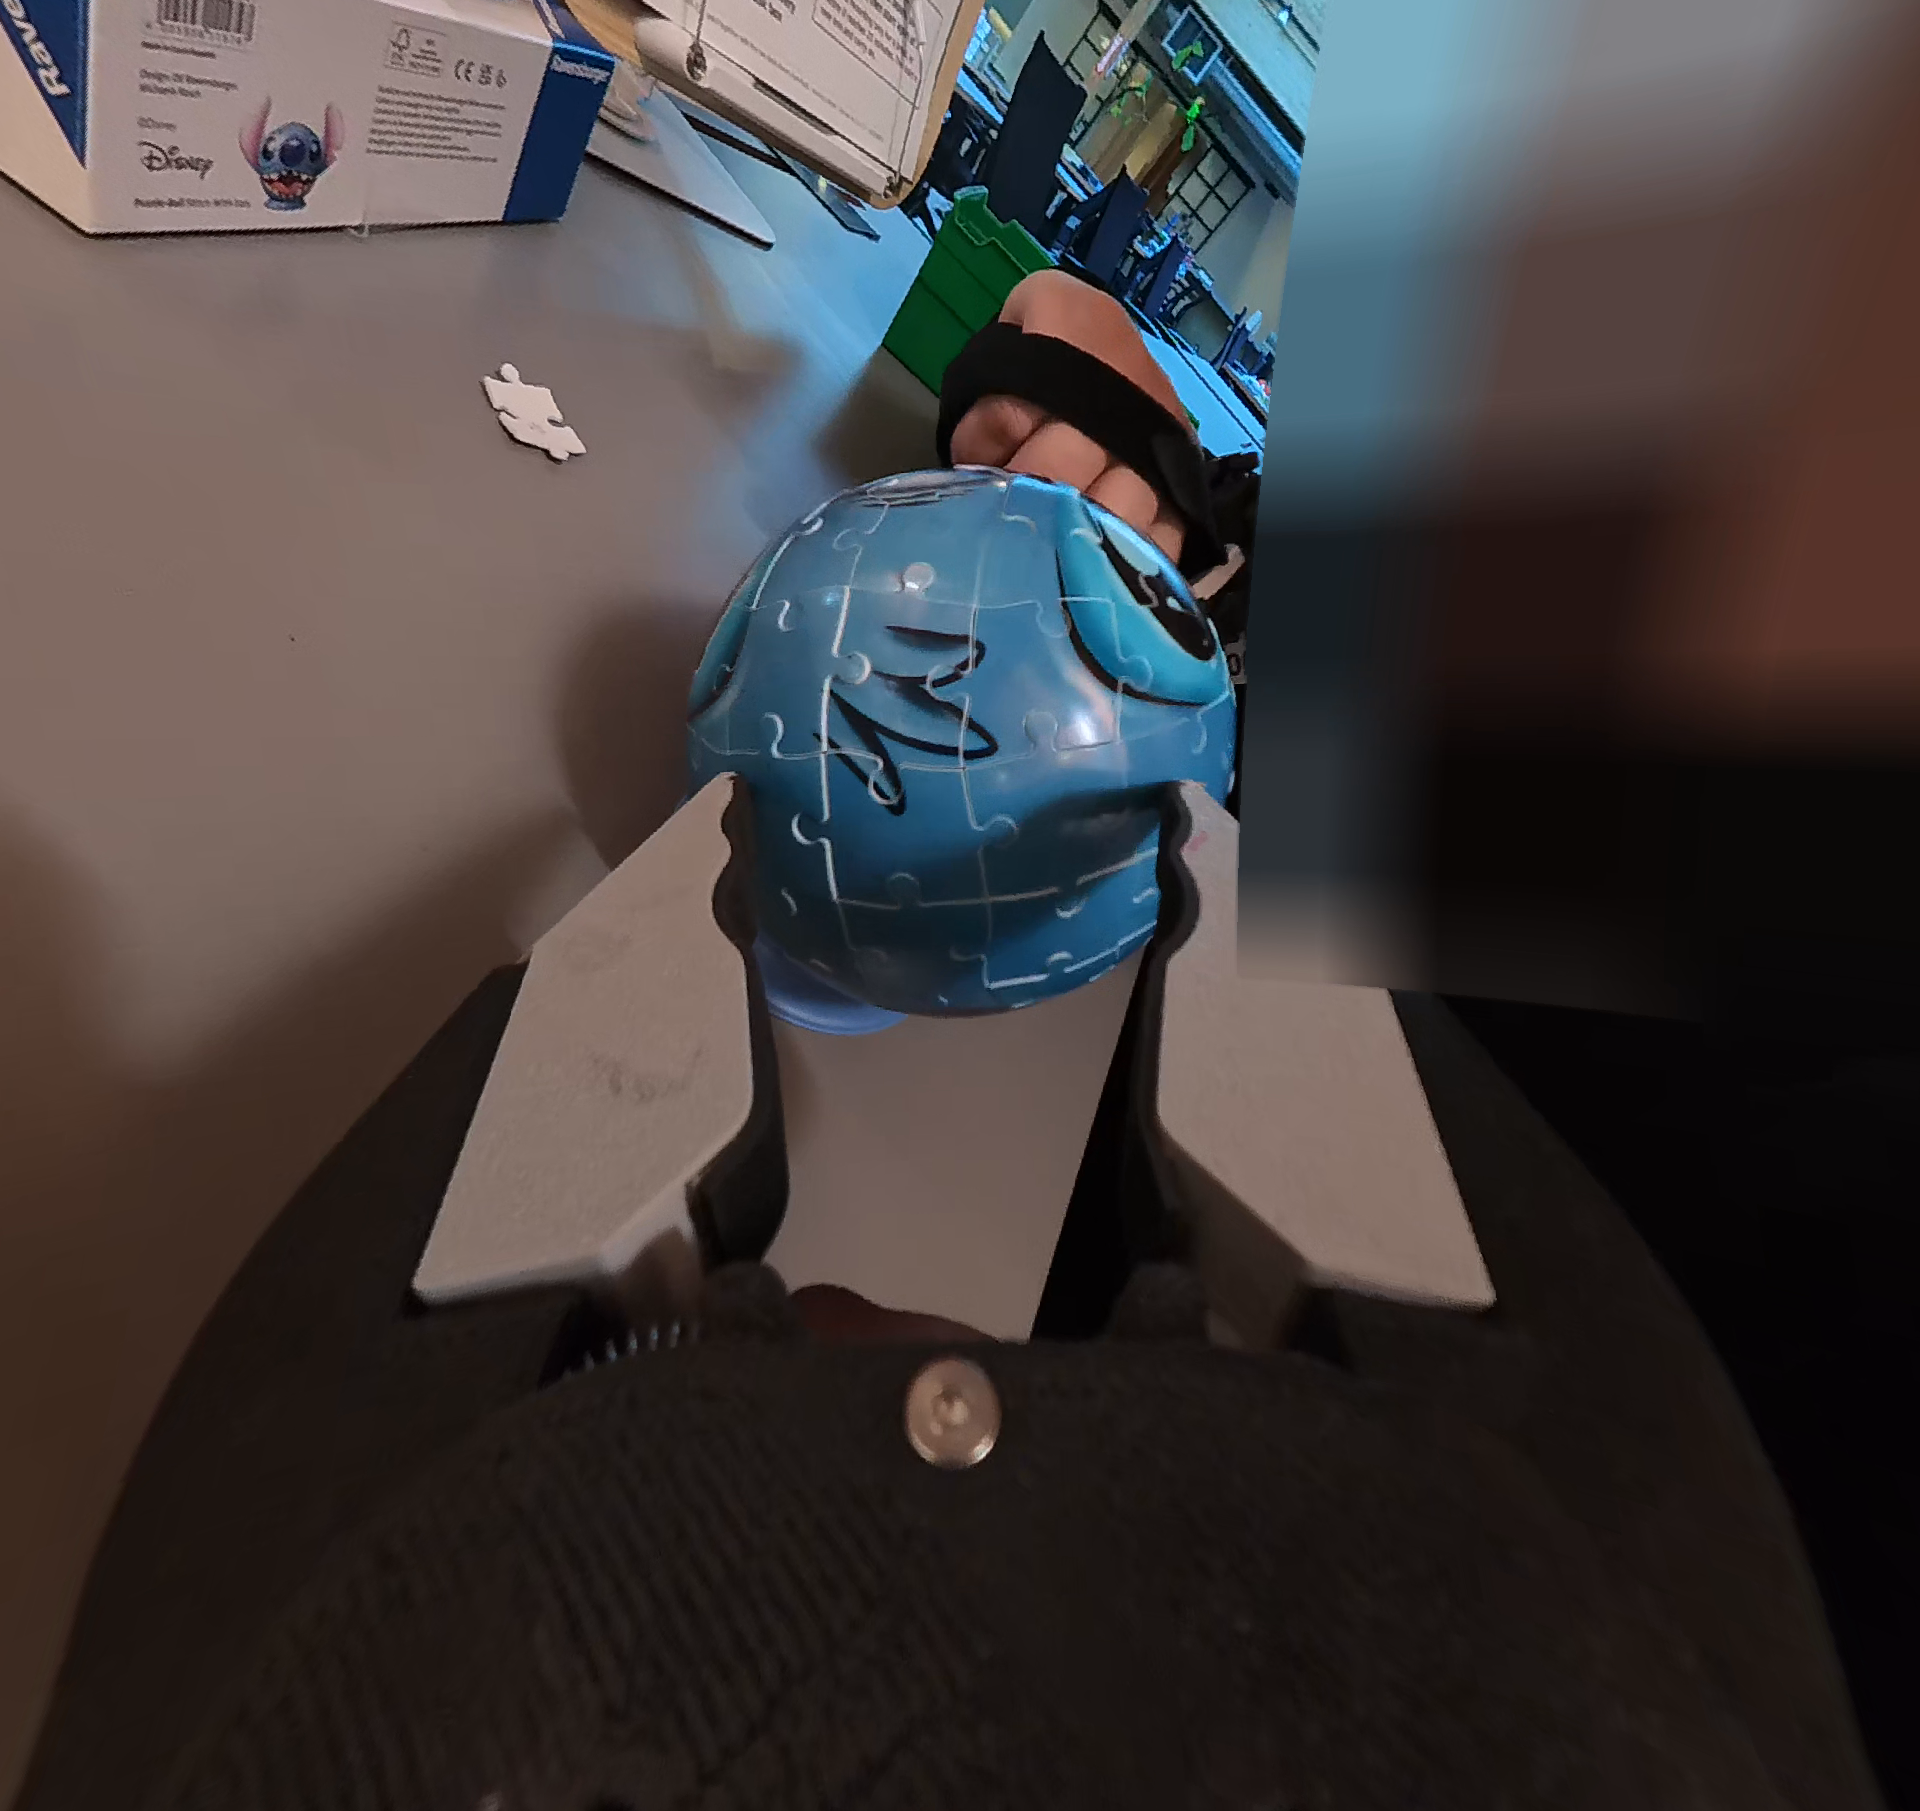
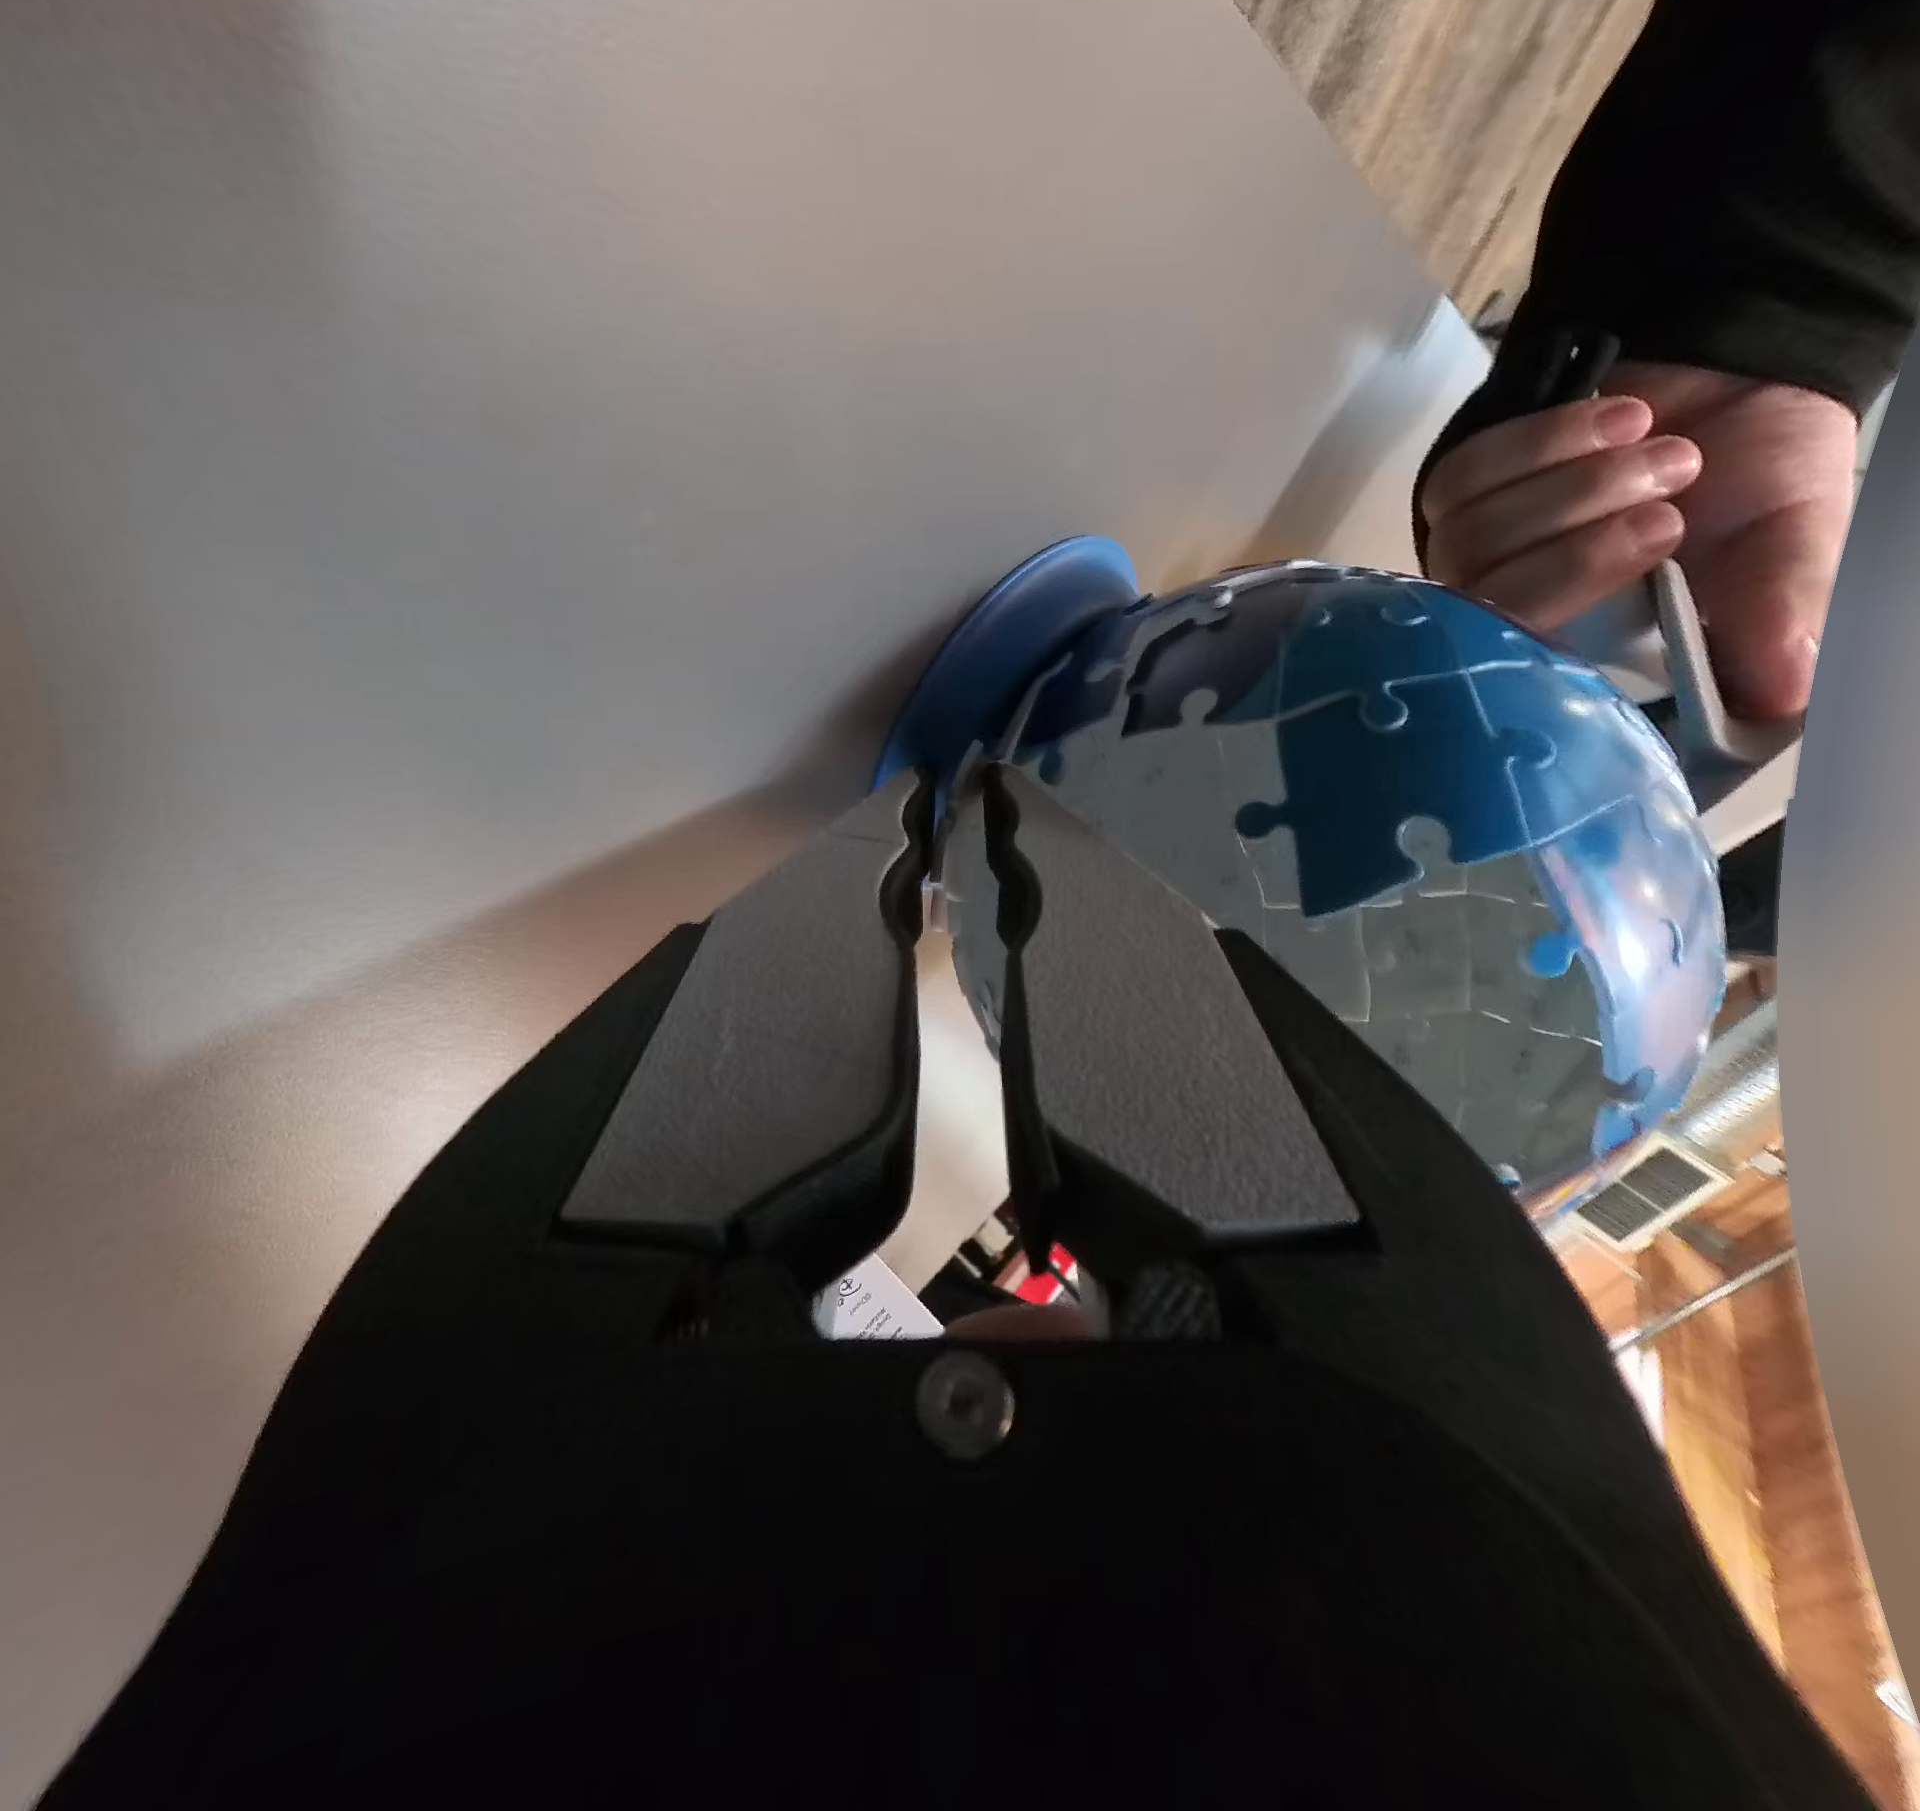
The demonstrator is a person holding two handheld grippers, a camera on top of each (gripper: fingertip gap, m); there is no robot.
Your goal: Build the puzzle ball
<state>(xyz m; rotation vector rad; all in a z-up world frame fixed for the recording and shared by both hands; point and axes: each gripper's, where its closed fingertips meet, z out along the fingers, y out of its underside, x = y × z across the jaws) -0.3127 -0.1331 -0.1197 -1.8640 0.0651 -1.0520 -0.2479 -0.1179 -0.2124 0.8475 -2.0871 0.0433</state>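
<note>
Left gripper (image 1: 961, 805) is clamping the ball (image 1: 966, 743) by its sides; right gripper (image 2: 951, 800) is pinching a piece (image 2: 961, 826) at the ball's open rim beside the stand (image 2: 1013, 639).

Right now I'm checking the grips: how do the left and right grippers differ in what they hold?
The left gripper is spread wide, its fingers clamping the puzzle ball on both sides; the right gripper is nearly closed, pinching a thin piece at the ball's open edge near the blue stand. The left meets the printed outside; the right works where the pale inside shows. Both touch the same ball.
</note>
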